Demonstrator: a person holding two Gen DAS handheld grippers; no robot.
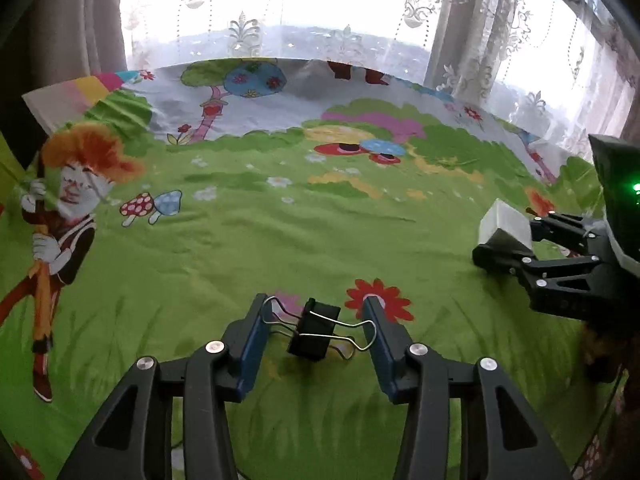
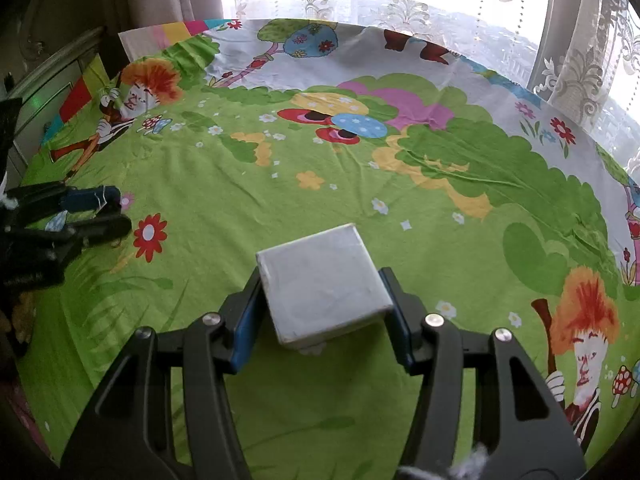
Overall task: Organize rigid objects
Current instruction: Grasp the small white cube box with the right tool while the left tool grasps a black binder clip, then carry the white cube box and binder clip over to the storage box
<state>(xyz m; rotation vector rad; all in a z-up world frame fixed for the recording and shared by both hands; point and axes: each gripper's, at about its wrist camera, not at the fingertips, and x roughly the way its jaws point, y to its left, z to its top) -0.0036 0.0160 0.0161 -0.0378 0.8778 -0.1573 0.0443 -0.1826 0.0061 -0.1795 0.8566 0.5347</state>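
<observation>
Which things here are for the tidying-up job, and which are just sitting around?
For the job:
- black binder clip, its wire handles between the left gripper fingers
- white box, clamped in the right gripper

Just there:
- cartoon bedsheet
- lace curtain

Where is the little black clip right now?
In the left wrist view, the black binder clip sits between the left hand-held gripper's fingers, its wire handles touching the pads, just beside a red flower on the green sheet.
</observation>
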